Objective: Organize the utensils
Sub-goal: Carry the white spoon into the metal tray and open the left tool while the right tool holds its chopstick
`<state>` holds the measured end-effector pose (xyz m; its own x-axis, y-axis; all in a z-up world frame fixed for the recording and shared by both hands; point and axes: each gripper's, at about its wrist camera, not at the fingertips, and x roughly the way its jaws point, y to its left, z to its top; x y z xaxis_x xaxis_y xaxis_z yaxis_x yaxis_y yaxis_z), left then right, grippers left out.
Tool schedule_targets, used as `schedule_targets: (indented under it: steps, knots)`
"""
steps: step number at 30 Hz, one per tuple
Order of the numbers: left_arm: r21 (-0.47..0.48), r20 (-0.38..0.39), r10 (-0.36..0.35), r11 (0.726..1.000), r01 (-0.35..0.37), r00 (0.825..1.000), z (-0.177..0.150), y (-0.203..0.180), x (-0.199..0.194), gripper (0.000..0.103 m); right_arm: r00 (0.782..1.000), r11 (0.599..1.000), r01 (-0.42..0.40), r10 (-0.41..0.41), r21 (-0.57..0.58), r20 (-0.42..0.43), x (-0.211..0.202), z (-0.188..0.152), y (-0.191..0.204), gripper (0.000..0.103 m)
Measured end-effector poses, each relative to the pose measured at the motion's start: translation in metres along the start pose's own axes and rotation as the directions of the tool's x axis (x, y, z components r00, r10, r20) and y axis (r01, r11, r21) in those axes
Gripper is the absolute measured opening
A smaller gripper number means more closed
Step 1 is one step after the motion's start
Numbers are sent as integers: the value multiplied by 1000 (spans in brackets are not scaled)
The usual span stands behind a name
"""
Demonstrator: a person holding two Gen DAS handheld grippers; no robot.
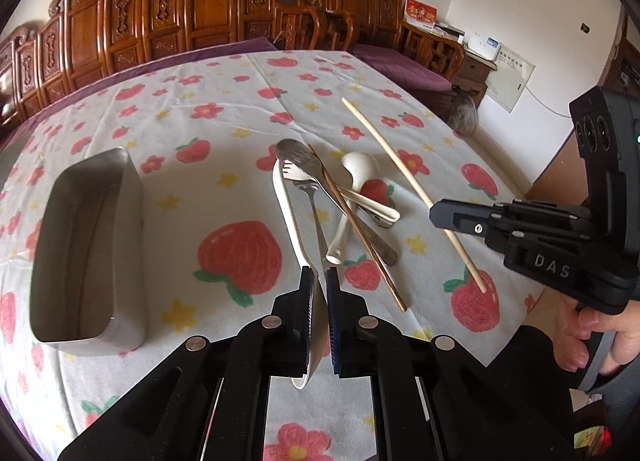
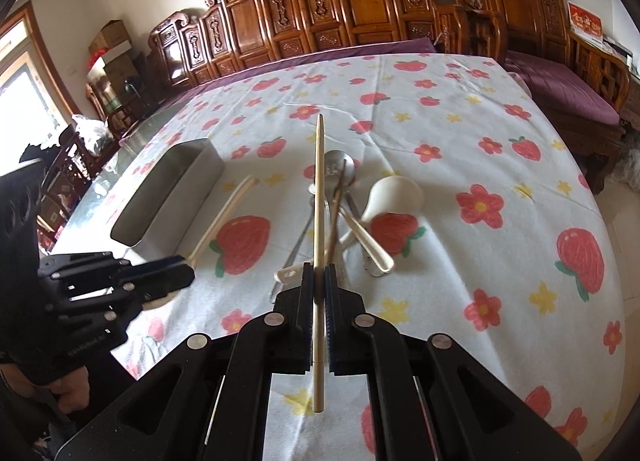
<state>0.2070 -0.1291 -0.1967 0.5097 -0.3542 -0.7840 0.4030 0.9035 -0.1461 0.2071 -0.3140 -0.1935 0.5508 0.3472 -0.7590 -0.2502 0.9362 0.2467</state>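
My left gripper (image 1: 319,273) is shut on a white spoon (image 1: 286,205): the bowl sits between the pads and the handle points away over the table. My right gripper (image 2: 319,267) is shut on a pale wooden chopstick (image 2: 319,181), held lengthwise above the pile. In the left wrist view that chopstick (image 1: 384,141) slants through the right gripper (image 1: 434,215). On the cloth lie a metal spoon (image 1: 296,159), a fork (image 1: 308,189), a brown chopstick (image 1: 360,233) and a white ceramic spoon (image 1: 360,169), crossing one another. An open metal box (image 1: 88,245) stands to the left.
A strawberry-print tablecloth (image 1: 208,149) covers the table. Carved wooden chairs (image 1: 208,1) and a purple-cushioned bench (image 2: 560,89) stand behind it. The table's right edge drops to the floor. A person's hand (image 1: 592,337) holds the right gripper's grip.
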Motion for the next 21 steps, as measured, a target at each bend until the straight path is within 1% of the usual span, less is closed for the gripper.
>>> schedule_targets:
  steps: [11,21]
  knots:
    - [-10,53,51,999,-50,997,10,23,-34,6,1000,998,-23,24,-63,17,-8,6,34,6]
    - [-36,77,114,993,-112,990,20,67,-55,6,999,993,-39,40,-109,11,-2,17,66,6]
